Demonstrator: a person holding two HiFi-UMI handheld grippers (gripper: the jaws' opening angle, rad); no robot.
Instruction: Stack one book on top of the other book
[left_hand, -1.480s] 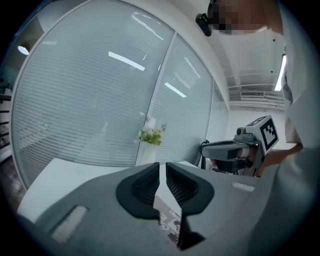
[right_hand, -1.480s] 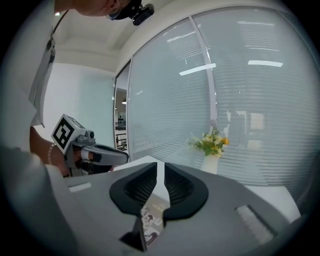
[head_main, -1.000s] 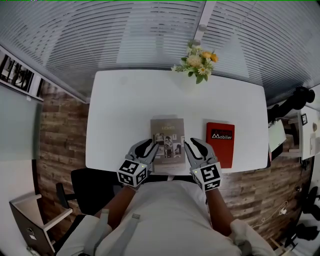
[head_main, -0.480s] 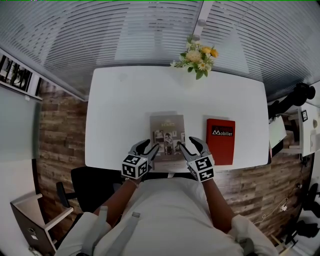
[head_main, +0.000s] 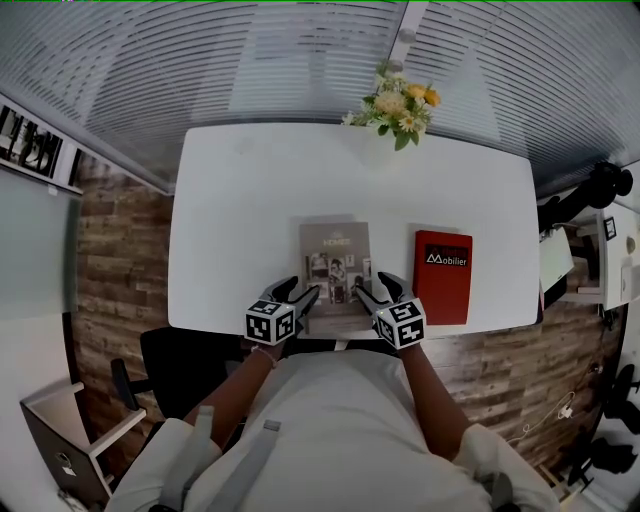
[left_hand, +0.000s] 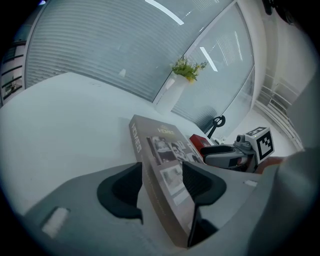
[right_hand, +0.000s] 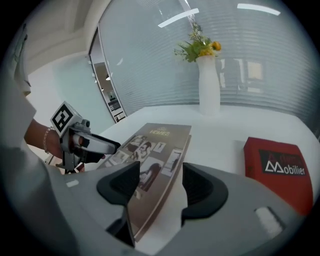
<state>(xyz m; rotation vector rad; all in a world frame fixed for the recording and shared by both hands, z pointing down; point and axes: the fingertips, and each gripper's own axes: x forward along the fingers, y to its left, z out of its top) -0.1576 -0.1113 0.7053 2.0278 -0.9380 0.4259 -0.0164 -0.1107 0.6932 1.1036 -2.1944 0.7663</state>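
Grey-brown book (head_main: 336, 272) lies at near edge of surface (head_main: 240, 220), mid. Red book (head_main: 443, 277) is near on its right, not touching. Left tongs (head_main: 297, 297) & right tongs (head_main: 372, 293) straddle its near corners, jaws opening wide, no pinch yet. Step: grasp approach, prob. Next: clamp both sides evenly, lift, set onto red.

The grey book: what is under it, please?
Only the white table shows under the grey book; the red book lies apart at its right. Whether something thin is beneath its cover cannot be seen.
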